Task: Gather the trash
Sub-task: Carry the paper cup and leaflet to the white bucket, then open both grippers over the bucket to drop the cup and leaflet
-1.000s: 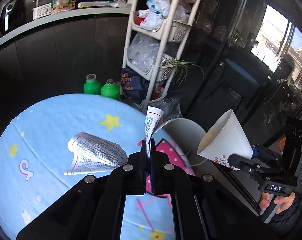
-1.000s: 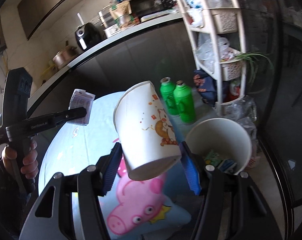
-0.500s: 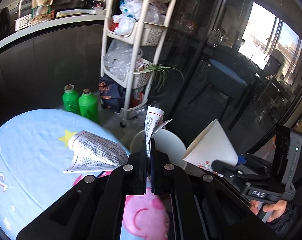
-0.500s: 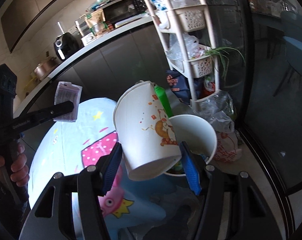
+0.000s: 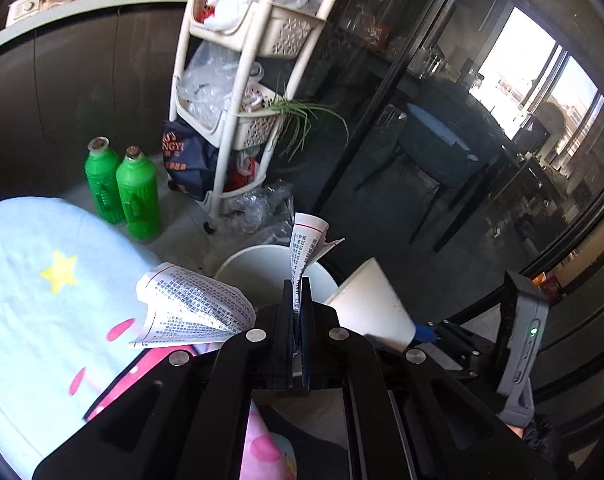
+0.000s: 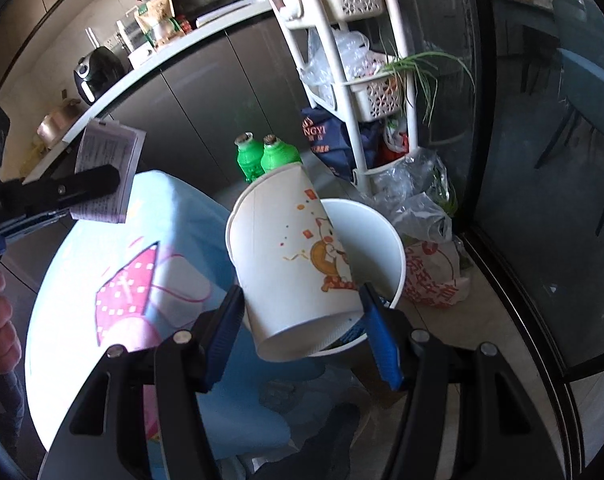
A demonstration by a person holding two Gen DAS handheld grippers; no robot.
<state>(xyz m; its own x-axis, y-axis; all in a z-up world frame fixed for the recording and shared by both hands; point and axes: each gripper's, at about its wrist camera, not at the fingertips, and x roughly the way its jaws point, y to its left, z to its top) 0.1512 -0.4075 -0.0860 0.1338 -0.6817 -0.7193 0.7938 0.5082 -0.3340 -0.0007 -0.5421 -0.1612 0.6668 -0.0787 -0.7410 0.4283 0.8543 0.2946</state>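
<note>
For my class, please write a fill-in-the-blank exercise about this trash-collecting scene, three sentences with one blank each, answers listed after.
1. The right tool grips a paper ____ printed with a cartoon pig.
2. The left tool is shut on a sheet of printed ____.
3. Beside the white bin, two ____ bottles stand on the floor.

Missing words: cup; paper; green

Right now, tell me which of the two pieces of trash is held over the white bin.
The paper cup in the right gripper; the printed leaflet in the left gripper hangs over the blue tablecloth.
</note>
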